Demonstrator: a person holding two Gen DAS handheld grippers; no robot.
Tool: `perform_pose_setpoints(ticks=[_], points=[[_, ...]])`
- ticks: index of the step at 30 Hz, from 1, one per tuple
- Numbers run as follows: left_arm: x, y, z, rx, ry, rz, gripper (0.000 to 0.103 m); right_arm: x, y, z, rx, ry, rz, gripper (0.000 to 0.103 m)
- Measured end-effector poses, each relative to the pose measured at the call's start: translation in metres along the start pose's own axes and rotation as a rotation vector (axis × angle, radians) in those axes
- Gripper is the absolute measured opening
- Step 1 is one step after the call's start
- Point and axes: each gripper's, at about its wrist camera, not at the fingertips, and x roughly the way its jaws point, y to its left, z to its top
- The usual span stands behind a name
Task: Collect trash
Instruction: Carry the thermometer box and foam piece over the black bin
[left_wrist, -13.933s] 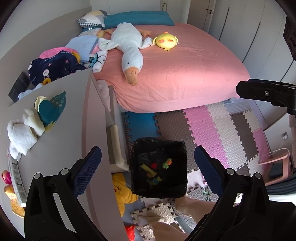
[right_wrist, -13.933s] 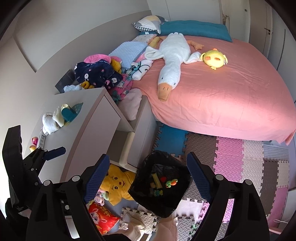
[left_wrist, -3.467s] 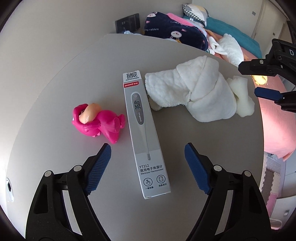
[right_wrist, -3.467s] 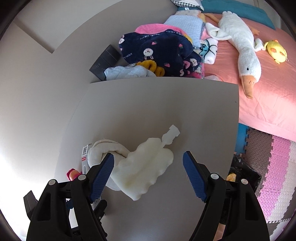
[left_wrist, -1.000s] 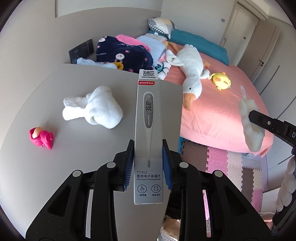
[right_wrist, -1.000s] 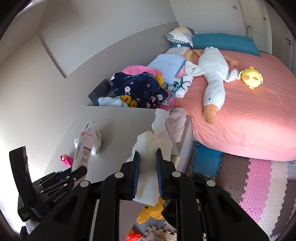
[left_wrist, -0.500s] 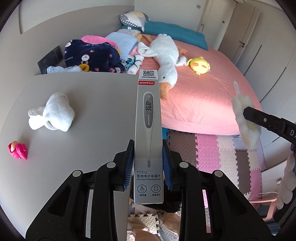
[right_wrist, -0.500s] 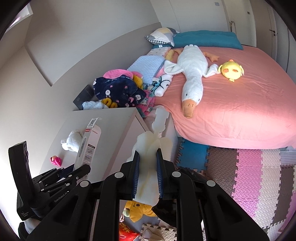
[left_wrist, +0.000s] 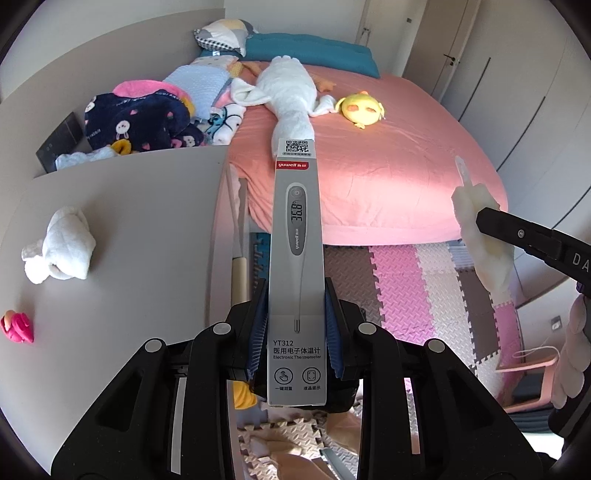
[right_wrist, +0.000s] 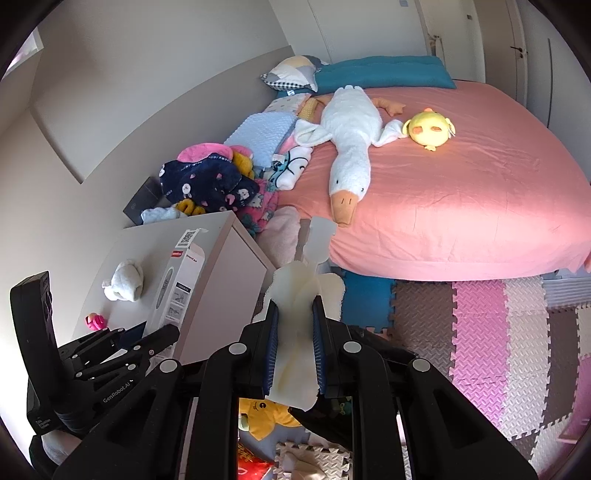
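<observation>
**Holding two bits of trash over the bedroom floor**

Gripping a long grey thermometer box (left_wrist: 297, 266) in my left gripper (left_wrist: 295, 332), I have its blue pads (left_wrist: 258, 332) pressed against the box's two long sides near the lower end. The box stands up along the fingers, printed face toward the camera, with a QR label at its top. In the right wrist view the same box (right_wrist: 177, 277) shows at the left, tilted, in the clamp of that gripper (right_wrist: 122, 343).

My right gripper (right_wrist: 295, 347) is clamped on a cream-white padded wrapper (right_wrist: 297, 332) — a soft, crumpled thing with a narrow tab sticking up past the fingertips. From the left wrist view it (left_wrist: 480, 240) hangs at the right edge, pinched by a black finger.

Both pieces are in the air, off the grey cabinet top (left_wrist: 147, 229). On that top lie a rolled white cloth (left_wrist: 61, 251) and, well apart near the left edge, a small pink toy (left_wrist: 16, 326).

Behind is a bed with a pink sheet (right_wrist: 461, 206); a white plush goose (right_wrist: 349, 140) and a yellow plush chick (right_wrist: 428, 129) lie on it. Foam puzzle mats (right_wrist: 480, 332) cover the floor. Below my right fingers something black sits beside a yellow plush (right_wrist: 266, 413) — mostly hidden, so I cannot tell what it is.
</observation>
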Motion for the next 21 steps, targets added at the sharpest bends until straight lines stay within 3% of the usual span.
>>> perform_pose_setpoints(ticks=[21], points=[[0.036, -0.042, -0.006, 0.114, 0.088, -0.065, 0.029, -0.004, -0.038, -0.013, 0.059, 0.033, -0.067, 0.021]])
